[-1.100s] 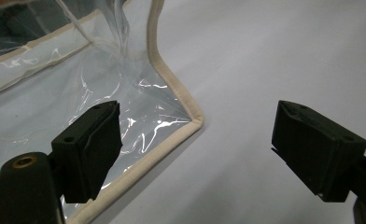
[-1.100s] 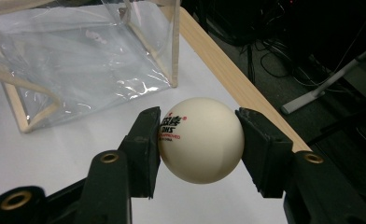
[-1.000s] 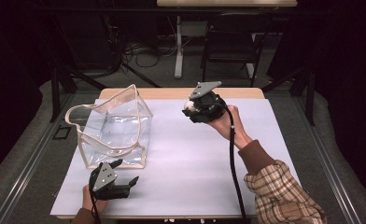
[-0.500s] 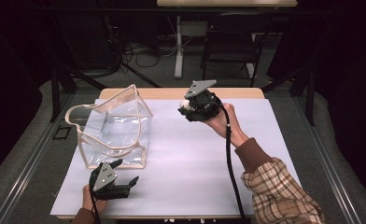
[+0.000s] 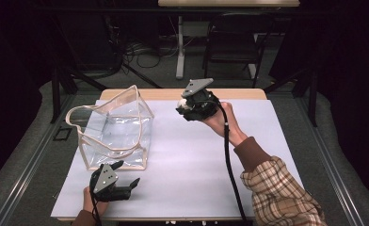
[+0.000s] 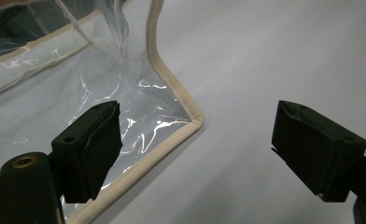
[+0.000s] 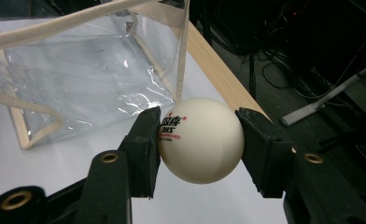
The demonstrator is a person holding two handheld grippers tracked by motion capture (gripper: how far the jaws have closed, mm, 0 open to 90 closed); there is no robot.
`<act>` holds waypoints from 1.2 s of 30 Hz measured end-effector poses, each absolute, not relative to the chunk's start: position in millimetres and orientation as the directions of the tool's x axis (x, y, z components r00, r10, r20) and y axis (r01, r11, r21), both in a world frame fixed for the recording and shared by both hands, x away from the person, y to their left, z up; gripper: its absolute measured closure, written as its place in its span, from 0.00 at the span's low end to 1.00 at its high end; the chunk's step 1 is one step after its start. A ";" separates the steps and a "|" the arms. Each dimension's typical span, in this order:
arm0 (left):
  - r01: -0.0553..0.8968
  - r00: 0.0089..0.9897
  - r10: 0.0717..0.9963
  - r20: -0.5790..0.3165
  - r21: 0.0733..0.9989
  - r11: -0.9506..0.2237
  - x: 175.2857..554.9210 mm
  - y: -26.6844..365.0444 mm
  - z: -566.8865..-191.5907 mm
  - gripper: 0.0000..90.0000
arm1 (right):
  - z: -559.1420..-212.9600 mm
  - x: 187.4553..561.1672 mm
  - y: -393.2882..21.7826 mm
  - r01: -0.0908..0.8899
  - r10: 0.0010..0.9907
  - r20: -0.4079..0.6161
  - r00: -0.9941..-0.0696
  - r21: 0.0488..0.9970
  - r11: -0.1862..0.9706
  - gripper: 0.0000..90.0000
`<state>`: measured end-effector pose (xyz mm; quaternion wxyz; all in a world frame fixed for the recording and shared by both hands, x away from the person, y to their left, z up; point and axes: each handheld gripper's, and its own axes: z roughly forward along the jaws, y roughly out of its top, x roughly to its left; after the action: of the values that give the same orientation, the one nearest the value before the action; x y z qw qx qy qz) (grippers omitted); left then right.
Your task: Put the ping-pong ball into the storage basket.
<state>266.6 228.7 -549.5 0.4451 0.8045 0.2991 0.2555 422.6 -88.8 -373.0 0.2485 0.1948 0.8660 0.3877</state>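
White and round, a ball (image 7: 201, 139) sits clamped between the two black jaws of our right hand-held gripper (image 7: 197, 140), one pad pressing each side of it; red and dark print shows on the ball's left face in the right gripper view. In the high view we see that right hand-held gripper (image 5: 186, 107) raised over the far middle of the counter (image 5: 267, 155), the ball (image 5: 186, 106) a pale spot at its tip, pointing toward the bag (image 5: 114, 129). That bag is clear plastic with beige trim and a beige handle, standing open-topped on the left part of the white counter, well apart from the ball. Beyond the ball in the right gripper view we see the bag (image 7: 78, 70) and the counter's wooden far edge. Our left hand-held gripper (image 5: 126, 176) rests low at the near left, just beside the bag's near corner, its jaws spread wide with nothing between them. In the left gripper view the left hand-held gripper (image 6: 197, 149) frames the bag's trimmed bottom corner (image 6: 190, 121), one jaw over the clear plastic, the other over bare counter.
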 end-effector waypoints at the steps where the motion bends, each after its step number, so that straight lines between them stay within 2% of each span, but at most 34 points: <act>1: 0.253 0.690 0.709 0.145 0.869 -0.425 266.6 228.6 -549.6 0.18 | -372.6 422.9 -88.1 0.143 0.529 -0.281 -0.801 0.769 0.623 0.57; 36: 0.251 0.692 0.707 0.146 0.869 -0.426 266.5 228.7 -549.5 0.18 | -355.2 428.2 -67.7 0.106 0.509 -0.301 -0.806 0.774 0.624 0.57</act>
<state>266.5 228.7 -549.5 0.4454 0.8047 0.2977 0.2556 428.2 -67.7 -355.2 0.2552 0.1779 0.8643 0.3953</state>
